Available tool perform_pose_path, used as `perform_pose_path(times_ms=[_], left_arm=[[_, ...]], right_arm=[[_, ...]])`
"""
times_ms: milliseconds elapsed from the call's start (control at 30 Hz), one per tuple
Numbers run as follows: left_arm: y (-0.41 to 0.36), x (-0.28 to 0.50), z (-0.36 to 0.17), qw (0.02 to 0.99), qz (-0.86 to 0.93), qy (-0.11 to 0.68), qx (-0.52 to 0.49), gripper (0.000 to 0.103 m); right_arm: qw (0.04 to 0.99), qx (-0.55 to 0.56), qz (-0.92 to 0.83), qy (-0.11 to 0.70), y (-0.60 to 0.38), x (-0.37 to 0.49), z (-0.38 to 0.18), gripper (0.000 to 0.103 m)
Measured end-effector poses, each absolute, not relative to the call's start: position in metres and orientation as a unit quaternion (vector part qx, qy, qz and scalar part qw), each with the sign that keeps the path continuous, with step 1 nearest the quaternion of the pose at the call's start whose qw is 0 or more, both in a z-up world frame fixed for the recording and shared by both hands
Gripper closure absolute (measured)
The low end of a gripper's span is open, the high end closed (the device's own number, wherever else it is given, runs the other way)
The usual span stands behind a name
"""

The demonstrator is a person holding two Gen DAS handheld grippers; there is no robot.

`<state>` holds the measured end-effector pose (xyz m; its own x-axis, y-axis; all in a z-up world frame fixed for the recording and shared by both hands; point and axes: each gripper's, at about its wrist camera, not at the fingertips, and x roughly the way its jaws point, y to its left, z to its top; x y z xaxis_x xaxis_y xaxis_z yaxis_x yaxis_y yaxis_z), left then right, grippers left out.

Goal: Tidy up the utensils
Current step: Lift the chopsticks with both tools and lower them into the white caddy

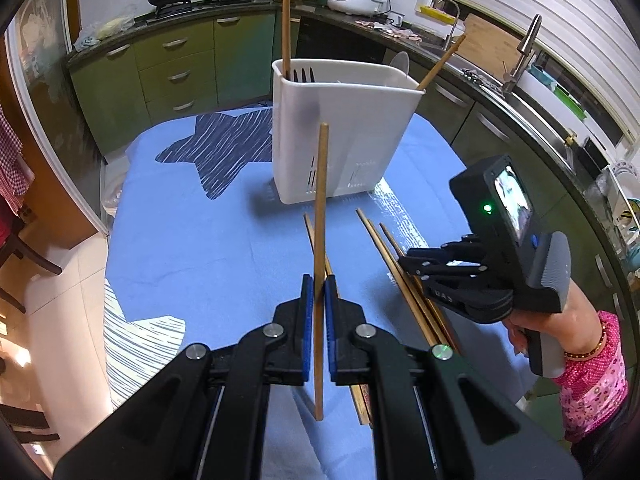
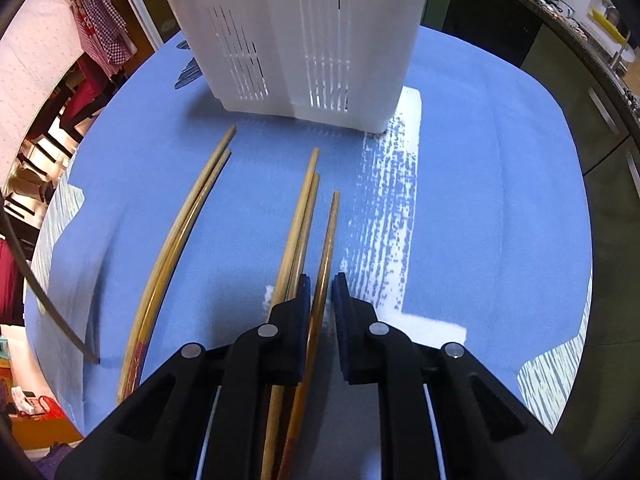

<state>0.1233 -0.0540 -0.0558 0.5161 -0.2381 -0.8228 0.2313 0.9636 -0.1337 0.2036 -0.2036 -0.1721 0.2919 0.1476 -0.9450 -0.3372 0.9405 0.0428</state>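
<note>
Left fingers (image 1: 316,294) grasping upright chopstick (image 1: 321,216) | right fingers (image 2: 322,292) released, straddling flat chopstick (image 2: 329,236)

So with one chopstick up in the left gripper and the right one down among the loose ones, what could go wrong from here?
The held chopstick is pinched low by the left gripper, so it may pivot or slip before reaching the white holder. The right gripper straddles one chopstick on the cloth beside two others; closing could nudge them.
</note>
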Motion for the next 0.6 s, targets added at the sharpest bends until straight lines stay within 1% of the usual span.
perform_pose_path(times_ms=[67,200,367,600], left_arm=[[-0.054,0.123,-0.056,0.871,-0.136,0.472,-0.003,0.097],[-0.054,0.122,-0.055,0.872,-0.137,0.47,0.0,0.097],[-0.055,0.12,-0.053,0.873,-0.139,0.468,0.001,0.097],[-0.057,0.114,-0.041,0.877,-0.147,0.458,0.006,0.097]], right_arm=[[0.8,-0.089,0.15,0.575,-0.201,0.204,-0.173,0.09],[0.797,-0.079,0.154,0.578,-0.204,0.206,-0.174,0.096],[0.804,-0.055,0.16,0.57,-0.215,0.2,-0.167,0.096],[0.835,-0.027,0.173,0.522,-0.24,0.178,-0.118,0.096]])
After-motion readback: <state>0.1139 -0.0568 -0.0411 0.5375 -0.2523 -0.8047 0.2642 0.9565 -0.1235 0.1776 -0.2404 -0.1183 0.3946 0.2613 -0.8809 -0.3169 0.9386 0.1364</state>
